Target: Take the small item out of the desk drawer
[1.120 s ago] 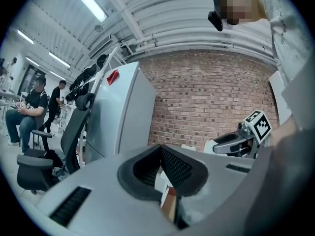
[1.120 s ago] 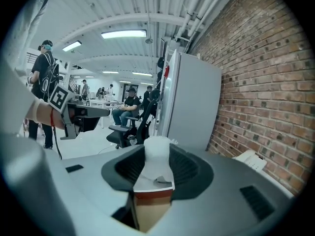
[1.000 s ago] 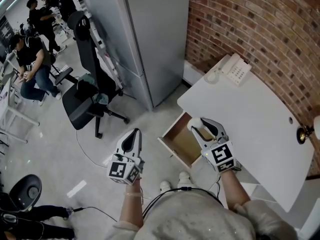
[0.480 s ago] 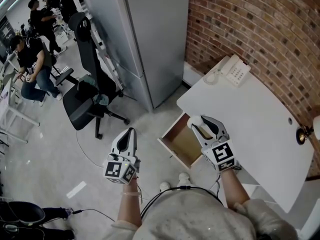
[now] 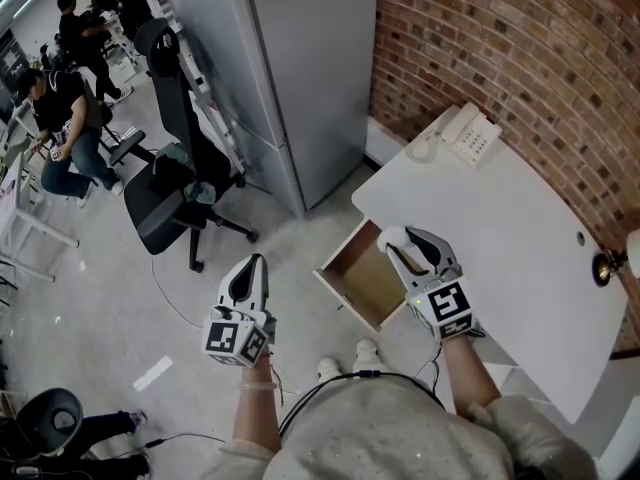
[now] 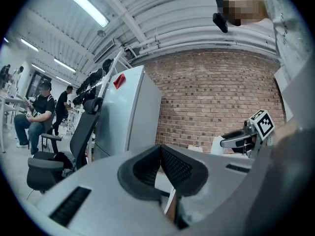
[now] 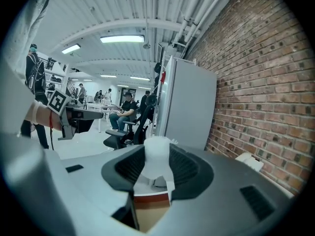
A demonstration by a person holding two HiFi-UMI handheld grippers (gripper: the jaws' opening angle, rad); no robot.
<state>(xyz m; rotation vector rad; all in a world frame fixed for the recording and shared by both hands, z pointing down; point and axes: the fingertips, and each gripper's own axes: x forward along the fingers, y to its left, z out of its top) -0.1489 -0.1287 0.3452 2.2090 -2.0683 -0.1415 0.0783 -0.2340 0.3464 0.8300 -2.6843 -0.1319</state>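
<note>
1. Counting: two grippers, one open drawer (image 5: 370, 284), one small white item (image 7: 156, 151), one phone (image 5: 466, 136) on the white surface (image 5: 510, 238), one grey cabinet (image 5: 290, 68), one black office chair (image 5: 180, 193) and two people (image 5: 60, 118) at far left.
2. Right gripper (image 5: 406, 240) is clamping the small white item. The jaws are standing fairly wide with both pads pressing on the item's sides, and its top is poking up past the tips.
3. The item is sitting in the right jaws above the open drawer, at the corner where the drawer meets the surface's edge. In the right gripper view, the drawer's wood interior is showing directly below it.
4. The rest of the drawer is showing bare wood.
5. Left gripper (image 5: 256, 264) is holding nothing. The left gripper view shows its jaws (image 6: 160, 150) closed tip to tip.
6. The right forearm is reaching forward from the body with the gripper pointing away from the person and the marker cube facing up.
7. The left forearm is also reaching forward. Its gripper is hovering over the floor (image 5: 120, 298), pointing ahead, left of the drawer and well apart from it.
8. The phone is lying at the surface's far corner by the brick wall (image 5: 520, 38), well apart from both grippers.
</note>
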